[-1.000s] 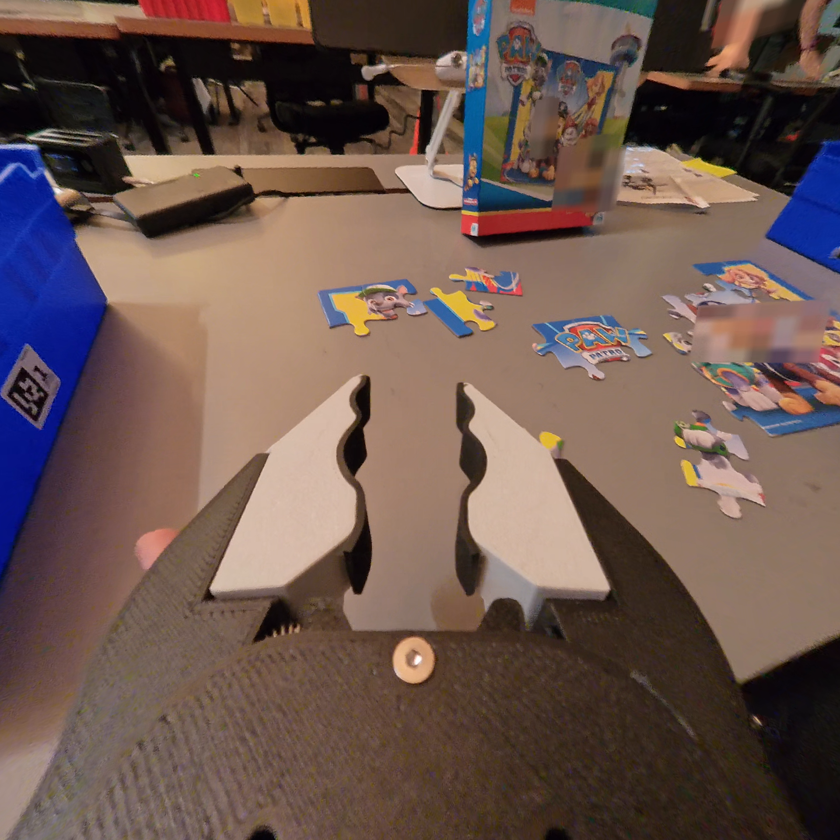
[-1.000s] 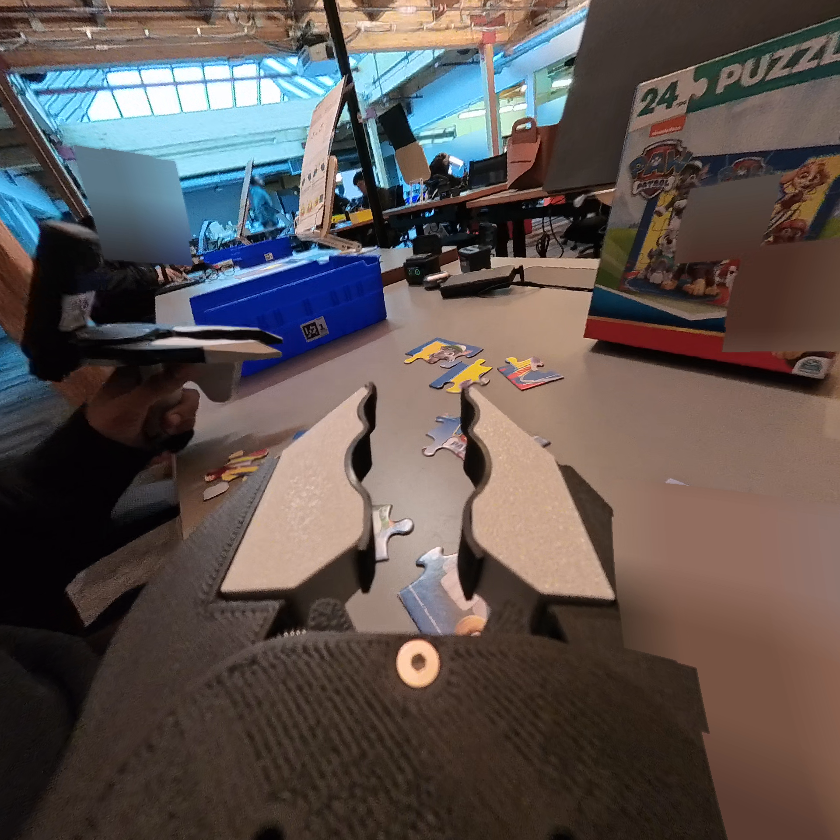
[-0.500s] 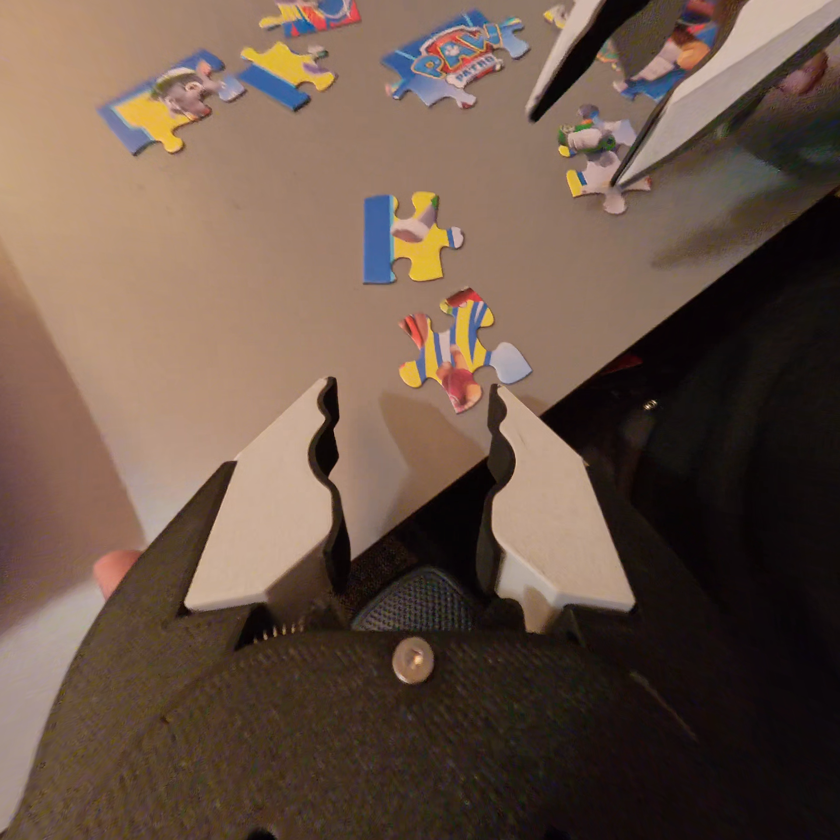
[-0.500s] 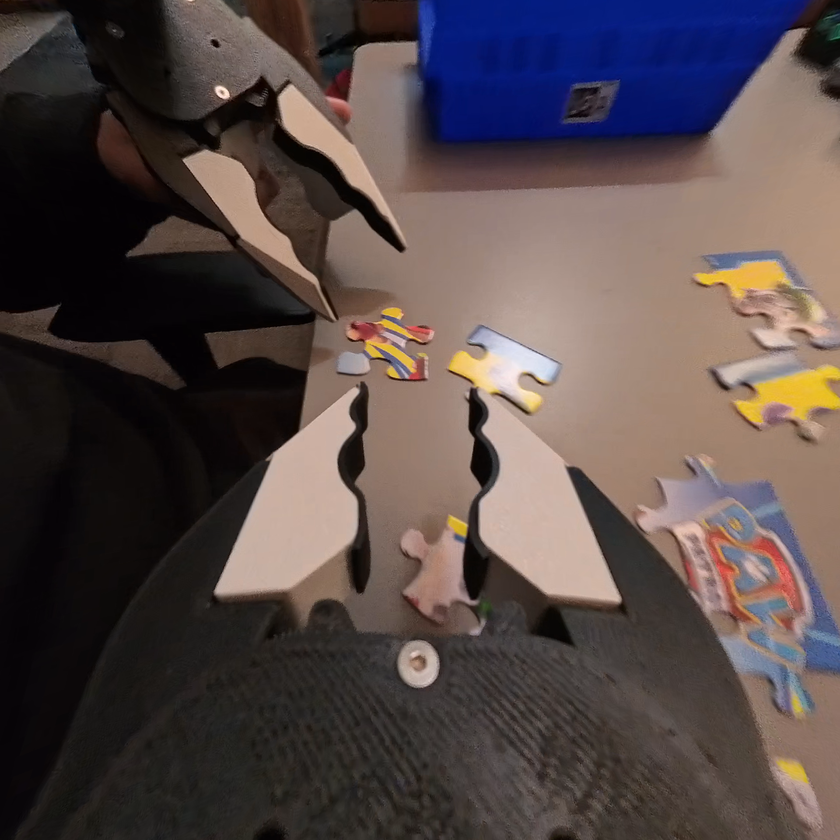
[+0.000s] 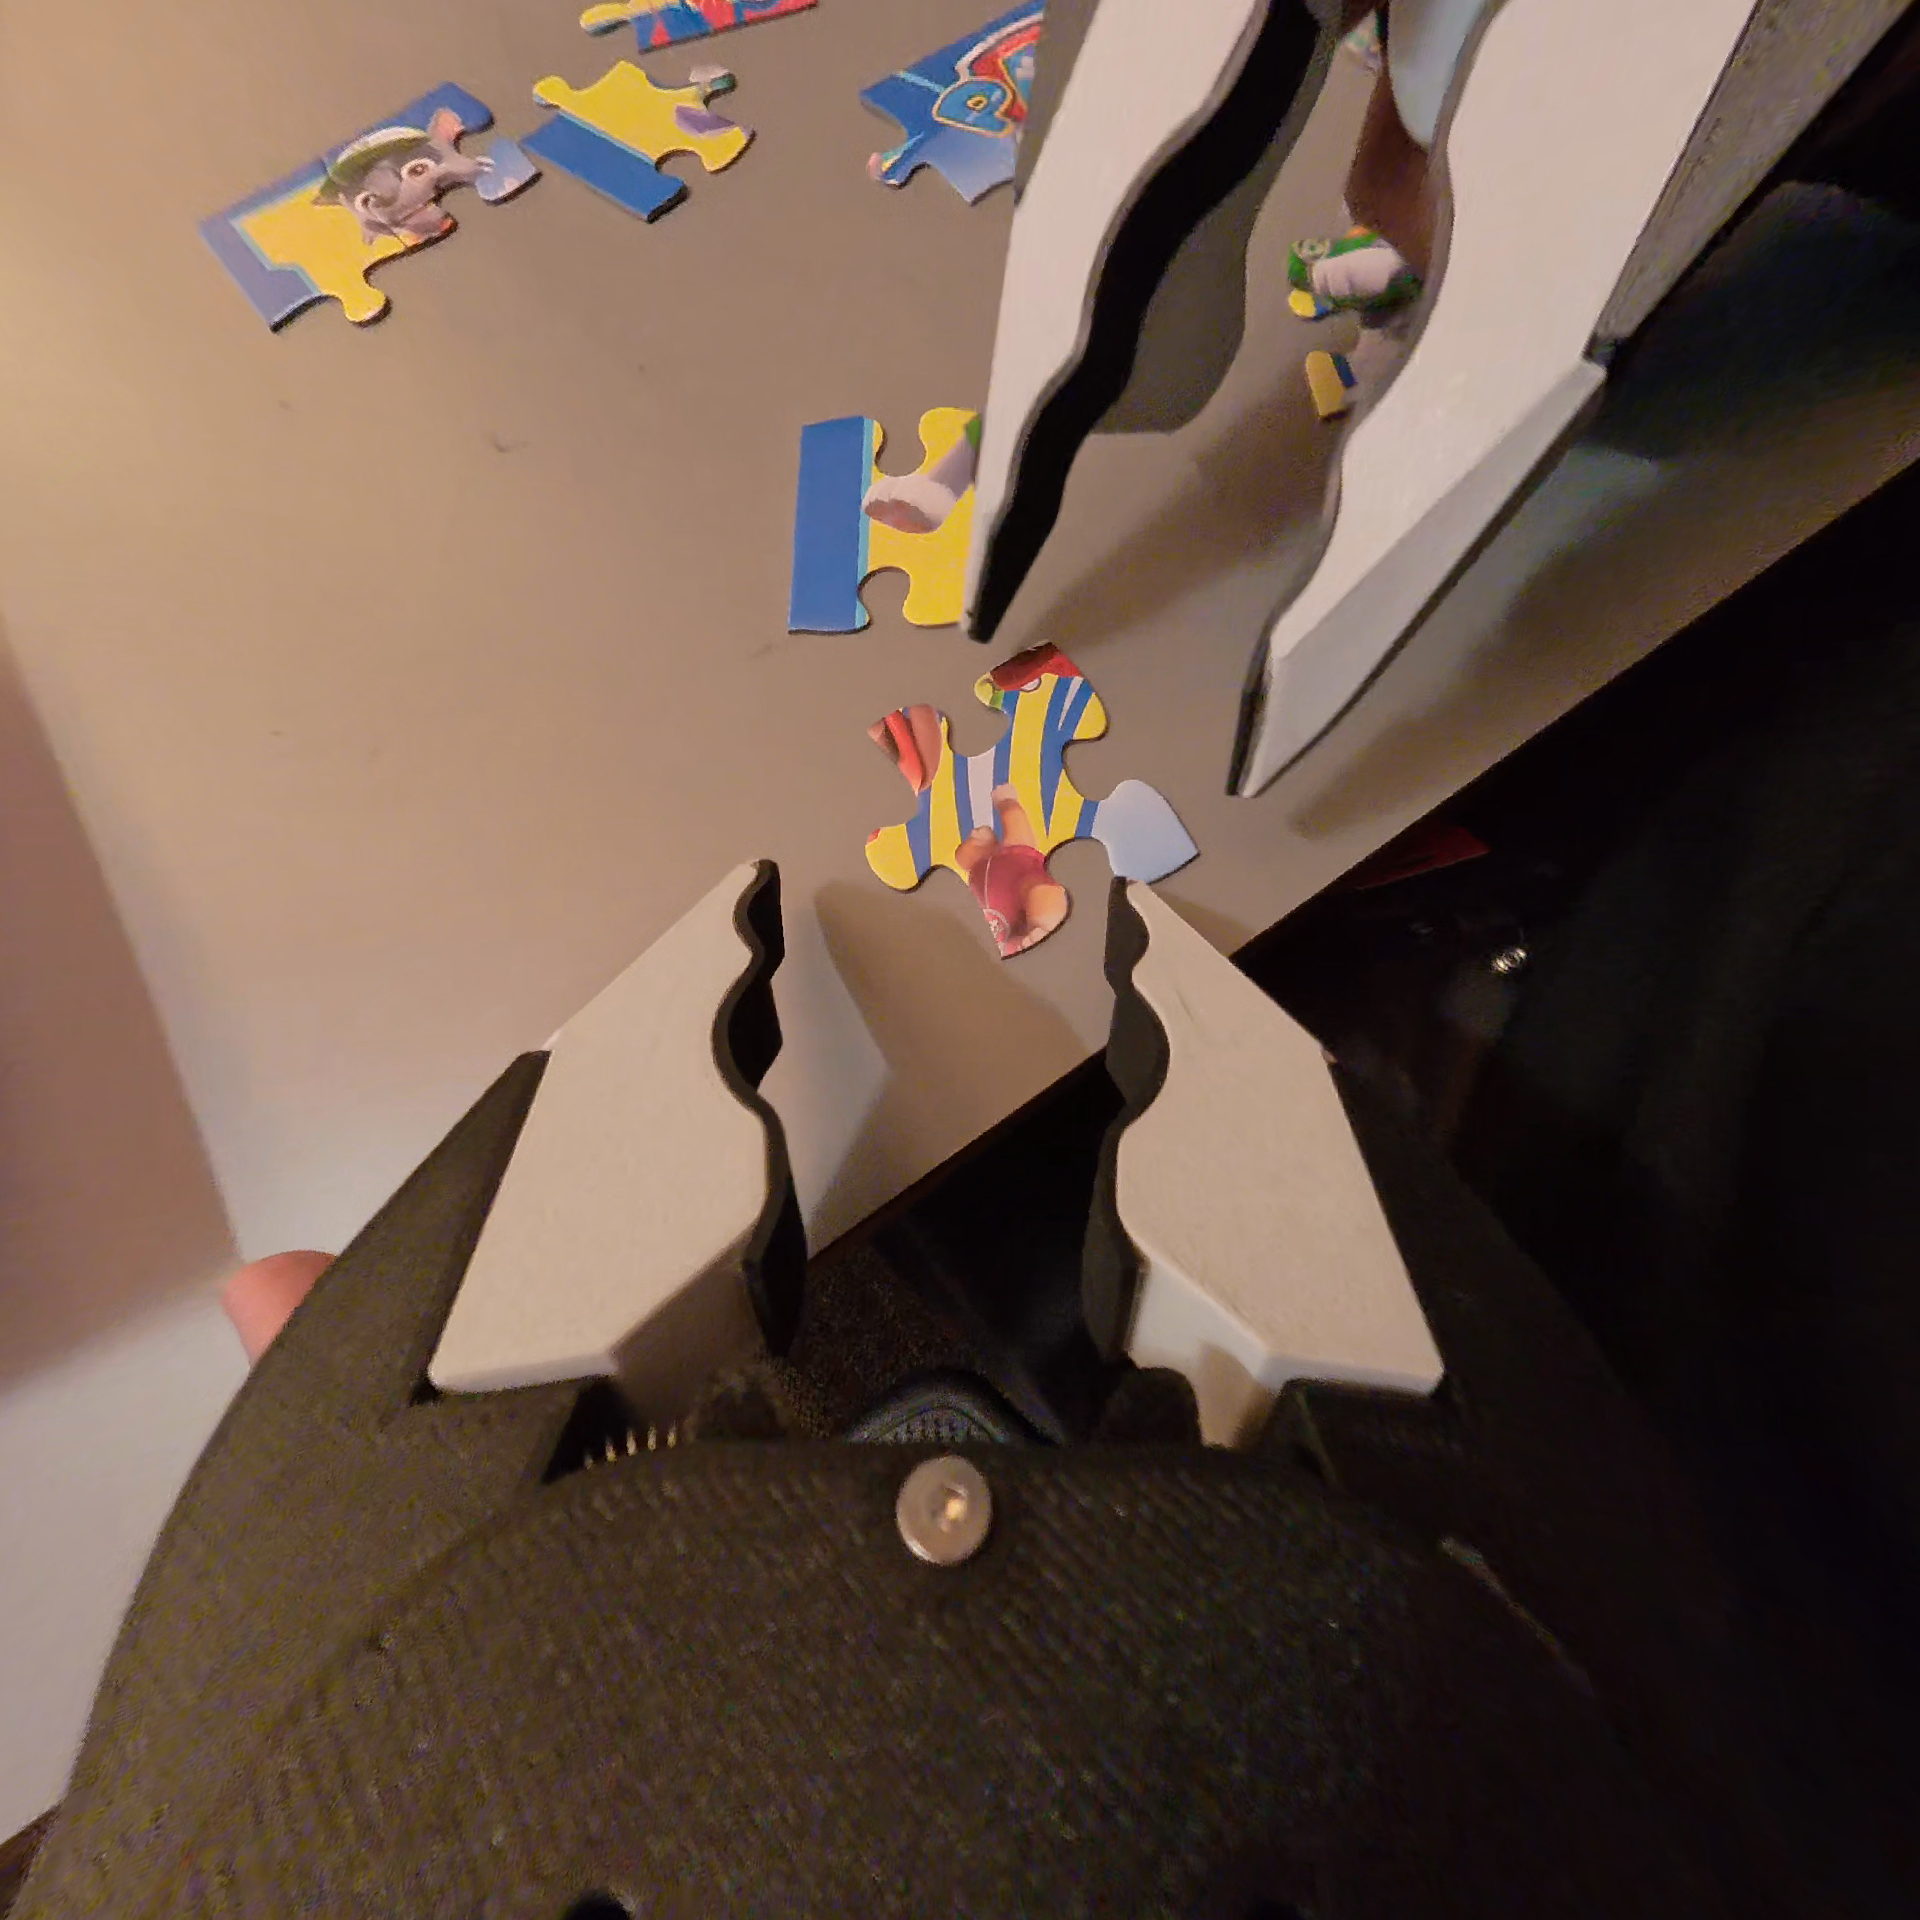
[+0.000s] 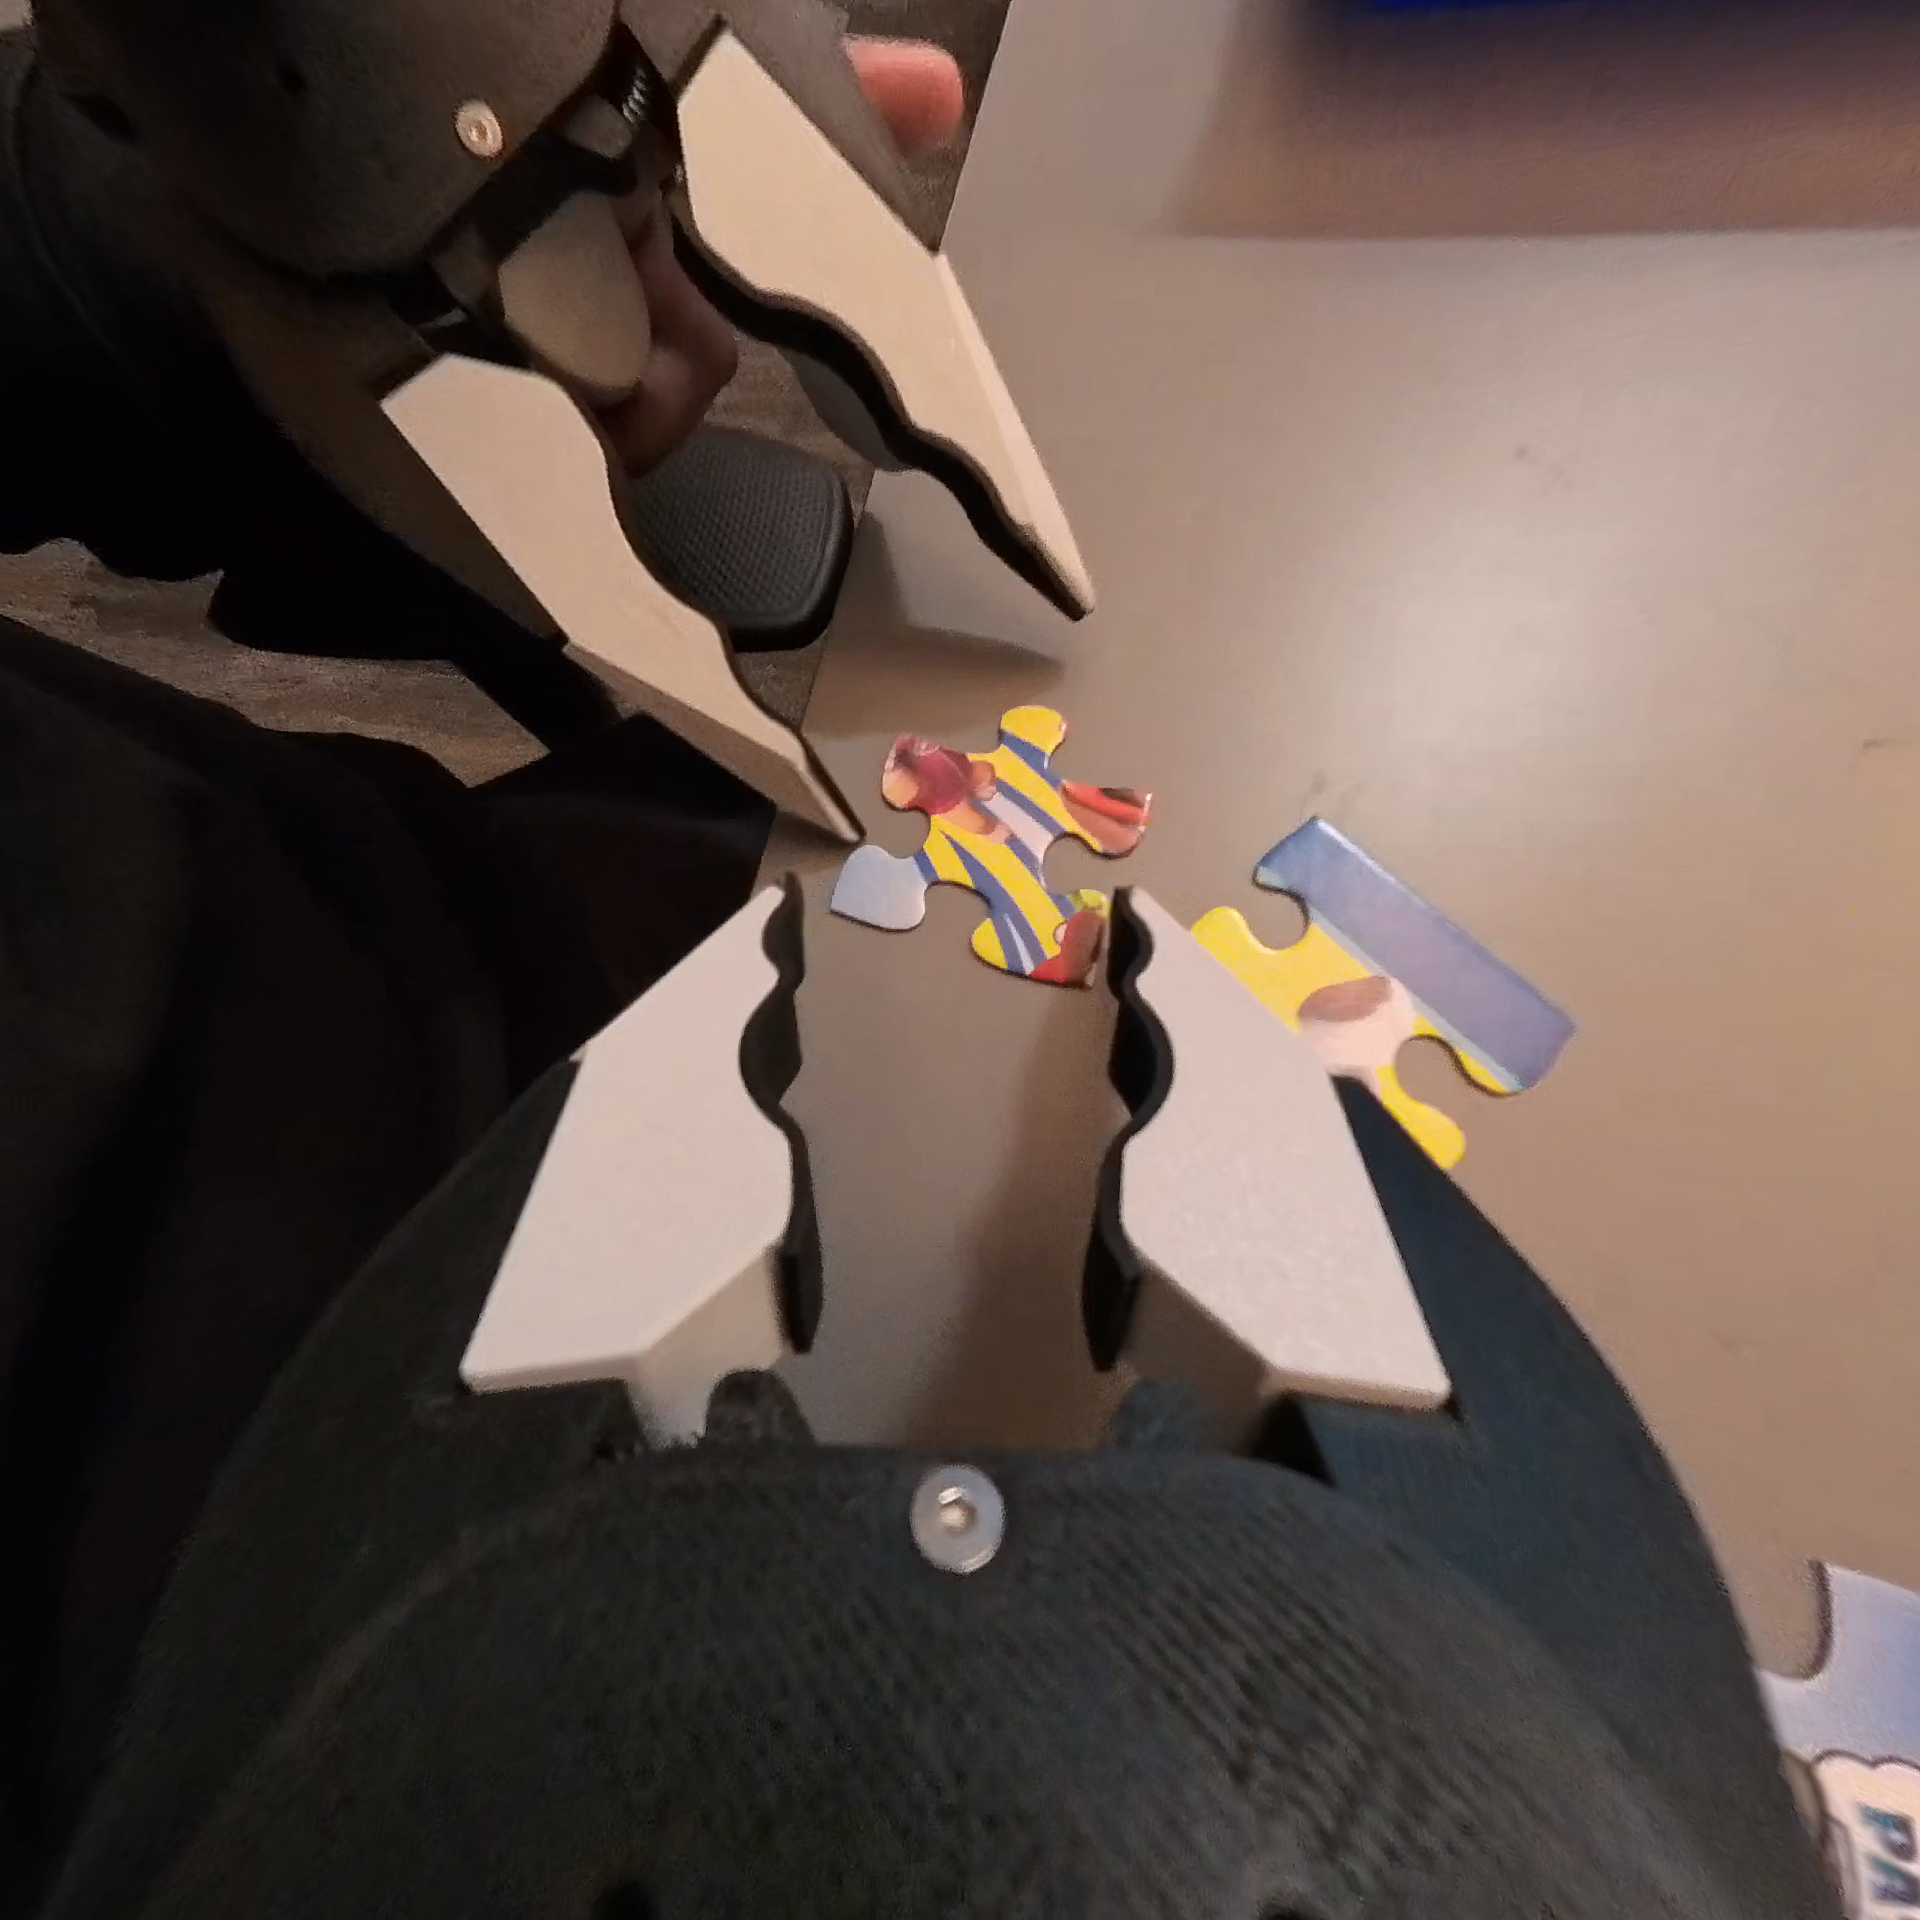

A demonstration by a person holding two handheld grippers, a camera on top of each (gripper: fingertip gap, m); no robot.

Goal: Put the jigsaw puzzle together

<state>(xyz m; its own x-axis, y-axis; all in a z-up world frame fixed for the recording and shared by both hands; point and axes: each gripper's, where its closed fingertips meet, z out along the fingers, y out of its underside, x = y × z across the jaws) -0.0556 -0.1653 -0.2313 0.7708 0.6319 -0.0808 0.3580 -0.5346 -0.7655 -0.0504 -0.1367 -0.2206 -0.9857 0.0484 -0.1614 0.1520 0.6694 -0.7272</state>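
Note:
A striped yellow, blue and red puzzle piece (image 5: 1013, 805) lies flat on the grey table (image 5: 468, 623) near its front edge; it also shows in the right wrist view (image 6: 997, 847). My left gripper (image 5: 945, 883) is open and empty, its tips just short of that piece. My right gripper (image 6: 951, 899) is open and empty, facing the same piece from the other side. A blue and yellow edge piece (image 5: 873, 525) lies just beyond, next to the right gripper's finger (image 6: 1226, 1039) and partly under it (image 6: 1382, 966). Each gripper shows in the other's view (image 5: 1122, 707) (image 6: 966, 717).
More loose puzzle pieces lie farther back on the table: a blue and yellow one with a cartoon dog (image 5: 353, 213), another blue and yellow one (image 5: 644, 140), a blue logo piece (image 5: 956, 125). The table's front edge (image 5: 1299, 914) runs close to the striped piece.
Both grippers tipped down from looking across the table and closed in on the striped piece from opposite sides. Both sets of jaws widened. Nothing was taken hold of.

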